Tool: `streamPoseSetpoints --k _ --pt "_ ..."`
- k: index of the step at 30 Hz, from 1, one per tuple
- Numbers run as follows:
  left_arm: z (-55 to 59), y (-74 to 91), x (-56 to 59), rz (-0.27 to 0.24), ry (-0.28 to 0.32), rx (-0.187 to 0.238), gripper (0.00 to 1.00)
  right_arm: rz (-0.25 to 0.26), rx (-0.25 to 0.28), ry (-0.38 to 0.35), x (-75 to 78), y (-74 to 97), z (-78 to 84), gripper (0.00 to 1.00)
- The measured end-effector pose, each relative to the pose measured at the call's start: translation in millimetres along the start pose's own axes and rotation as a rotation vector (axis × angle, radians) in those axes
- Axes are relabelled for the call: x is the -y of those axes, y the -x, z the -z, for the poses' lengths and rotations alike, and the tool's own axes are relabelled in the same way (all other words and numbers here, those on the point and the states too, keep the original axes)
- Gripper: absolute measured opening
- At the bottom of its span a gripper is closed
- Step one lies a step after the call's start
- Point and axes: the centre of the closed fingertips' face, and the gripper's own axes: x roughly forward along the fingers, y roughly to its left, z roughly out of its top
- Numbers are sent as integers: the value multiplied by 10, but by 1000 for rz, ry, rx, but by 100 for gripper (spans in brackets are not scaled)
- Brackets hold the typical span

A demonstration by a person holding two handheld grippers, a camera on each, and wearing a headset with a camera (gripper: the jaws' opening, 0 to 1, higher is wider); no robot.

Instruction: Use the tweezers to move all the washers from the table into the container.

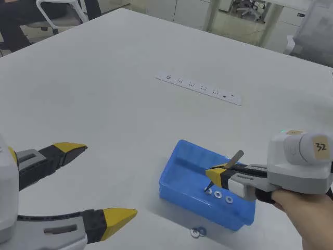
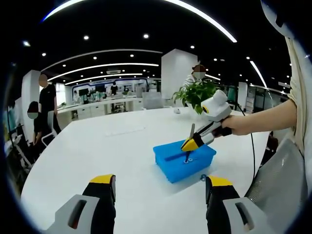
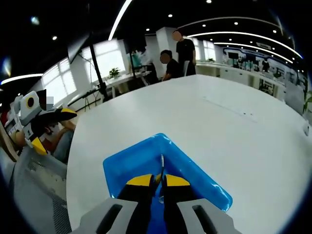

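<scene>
Right claw (image 1: 214, 176) clamped narrow on tweezers (image 1: 237, 158); tips down inside blue container (image 1: 179, 156), just beside washers (image 1: 218, 195) lying under claw. Stray washer (image 1: 196, 232) on worktop (image 1: 104, 94), outside container wall nearest claw. Left claw (image 1: 111, 179) wide, empty, well apart.

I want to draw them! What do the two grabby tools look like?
The left gripper and right gripper both have grey-white bodies and black jaws with pointed yellow tips. The right one carries a pale sticker marked 32 and a thin black cable.
</scene>
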Motion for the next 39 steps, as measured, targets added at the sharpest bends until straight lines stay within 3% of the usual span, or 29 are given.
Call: streamPoseSetpoints --k 8,14,22,27,39 --pt "-1 0 2 0 0 1 76 0 80 -1 -123 215 -207 4" --pt "-2 -4 12 3 -2 0 76 -45 121 7 -360 344 -315 3" --pt "-1 -7 18 5 -5 -2 76 -107 85 60 -651 383 -237 3" --pt "1 -6 17 5 -7 -2 76 -150 9 99 -757 343 -9 3" --pt "4 -3 16 7 -8 -2 76 -169 -96 141 -797 215 321 3"
